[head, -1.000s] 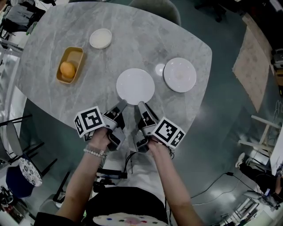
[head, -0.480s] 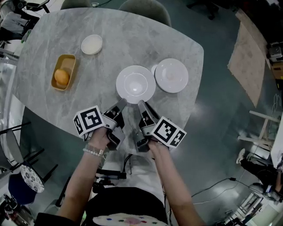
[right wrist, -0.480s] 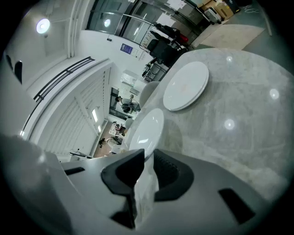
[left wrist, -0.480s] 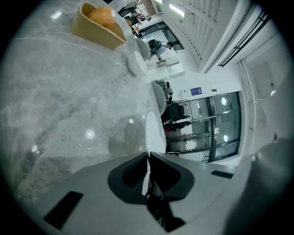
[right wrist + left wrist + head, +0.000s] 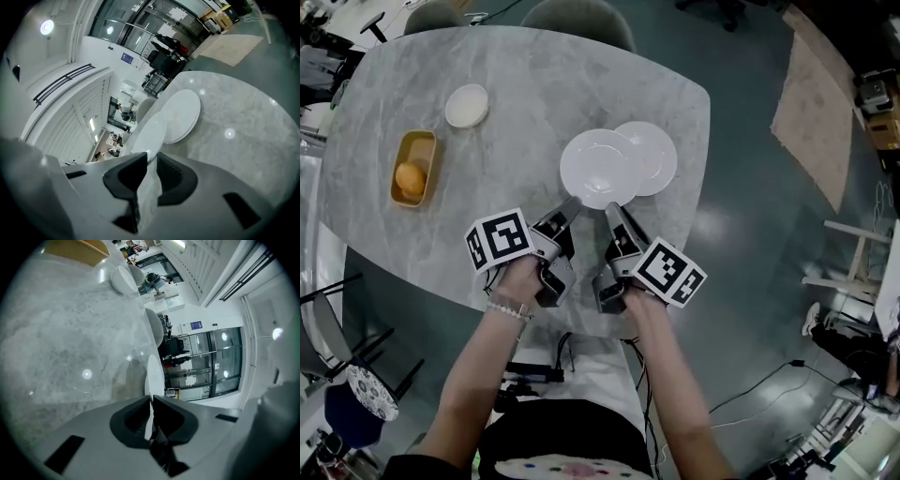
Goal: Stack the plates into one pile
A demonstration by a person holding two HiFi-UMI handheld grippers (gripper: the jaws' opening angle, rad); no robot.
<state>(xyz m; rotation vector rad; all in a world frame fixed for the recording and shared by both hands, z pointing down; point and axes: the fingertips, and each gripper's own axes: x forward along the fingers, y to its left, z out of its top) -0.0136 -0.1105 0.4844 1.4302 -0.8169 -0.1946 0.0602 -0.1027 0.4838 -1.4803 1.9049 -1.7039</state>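
Observation:
Both grippers hold one white plate [image 5: 598, 169] by its near rim, a little above the grey marble table [image 5: 534, 84]. My left gripper [image 5: 572, 204] is shut on the rim's left part and my right gripper [image 5: 612, 208] on its right part. The held plate overlaps the left edge of a second white plate [image 5: 656, 155] lying on the table. In the left gripper view the held plate [image 5: 153, 376] shows edge-on between the pads of that gripper [image 5: 151, 404]. In the right gripper view the held plate [image 5: 149, 136] runs out from that gripper [image 5: 151, 161] towards the second plate [image 5: 182, 115].
A small white dish [image 5: 467, 105] sits at the far left of the table. Near it stands a yellow tray [image 5: 405, 152] with an orange [image 5: 411, 178] in it. Two chairs [image 5: 577, 21] stand at the far side. The table's right edge lies just past the second plate.
Both grippers have carried the plate to the right. It stood apart from the second plate and now overlaps that plate's left edge.

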